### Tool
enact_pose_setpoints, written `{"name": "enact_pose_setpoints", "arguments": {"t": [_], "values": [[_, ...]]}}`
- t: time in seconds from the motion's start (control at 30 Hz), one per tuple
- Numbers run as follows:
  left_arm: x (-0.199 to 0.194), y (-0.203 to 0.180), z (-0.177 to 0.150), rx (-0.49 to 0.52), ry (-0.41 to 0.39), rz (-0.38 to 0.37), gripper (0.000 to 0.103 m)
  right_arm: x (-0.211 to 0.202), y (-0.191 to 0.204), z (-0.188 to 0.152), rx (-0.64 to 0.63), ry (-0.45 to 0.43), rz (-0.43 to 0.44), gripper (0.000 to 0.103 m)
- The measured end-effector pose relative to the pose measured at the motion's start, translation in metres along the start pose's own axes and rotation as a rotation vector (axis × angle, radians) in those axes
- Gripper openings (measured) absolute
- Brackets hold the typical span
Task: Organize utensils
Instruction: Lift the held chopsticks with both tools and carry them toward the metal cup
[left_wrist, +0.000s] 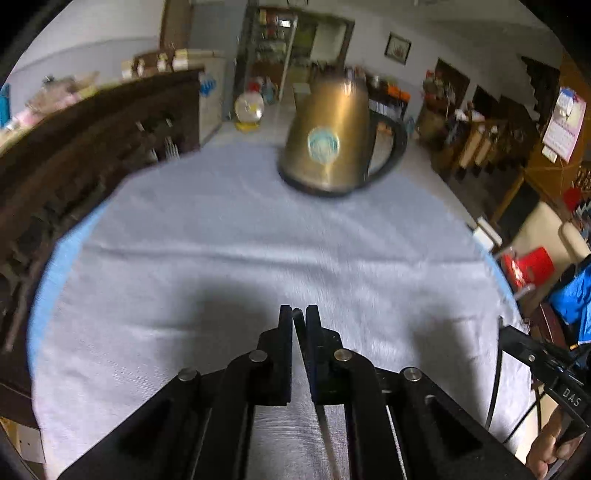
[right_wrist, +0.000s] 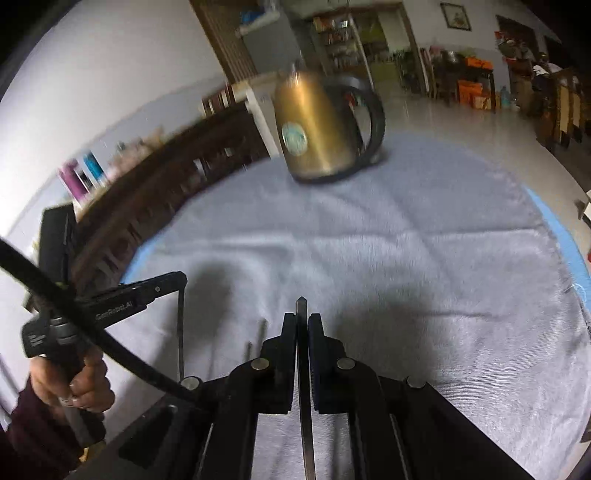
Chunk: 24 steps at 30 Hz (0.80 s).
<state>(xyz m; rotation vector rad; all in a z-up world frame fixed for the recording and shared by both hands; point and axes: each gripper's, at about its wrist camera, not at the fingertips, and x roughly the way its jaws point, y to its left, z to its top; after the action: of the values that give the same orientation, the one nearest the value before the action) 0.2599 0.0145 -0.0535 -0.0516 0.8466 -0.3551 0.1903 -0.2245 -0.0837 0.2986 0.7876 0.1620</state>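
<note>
Left wrist view shows the left tongs (left_wrist: 298, 314) closed on a thin dark utensil handle (left_wrist: 327, 424) above the grey cloth (left_wrist: 229, 229) covering the worktop, the brass-coloured kettle (left_wrist: 328, 140) standing beyond. Right wrist view shows the right tongs (right_wrist: 301, 320) closed on a flat metal utensil (right_wrist: 306, 413), tip poking past the pads; two more slim utensils (right_wrist: 261, 338) lie on the cloth just left.
</note>
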Motion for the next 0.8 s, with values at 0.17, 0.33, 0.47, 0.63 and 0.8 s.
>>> {"name": "enact_pose_setpoints", "arguments": {"t": [0.17,0.33,0.47,0.63,0.8], "values": [[-0.051,-0.002,0.005,0.03,-0.123,0.034,0.006,-0.049,0.006,-0.004,0.032,-0.131,0.033,0.007],[-0.091,0.001,-0.002,0.03,-0.204,0.068,0.006,-0.09,0.017,-0.014,0.039,-0.234,0.028,0.007],[-0.114,0.002,-0.01,0.008,-0.25,0.093,0.005,-0.122,0.028,-0.025,0.032,-0.316,0.011,0.007],[-0.143,0.005,-0.017,-0.022,-0.304,0.112,0.005,-0.154,0.041,-0.033,0.019,-0.409,-0.007,0.007],[-0.167,0.002,-0.022,-0.022,-0.345,0.127,0.005,-0.182,0.056,-0.038,0.008,-0.478,-0.01,0.007]]}}
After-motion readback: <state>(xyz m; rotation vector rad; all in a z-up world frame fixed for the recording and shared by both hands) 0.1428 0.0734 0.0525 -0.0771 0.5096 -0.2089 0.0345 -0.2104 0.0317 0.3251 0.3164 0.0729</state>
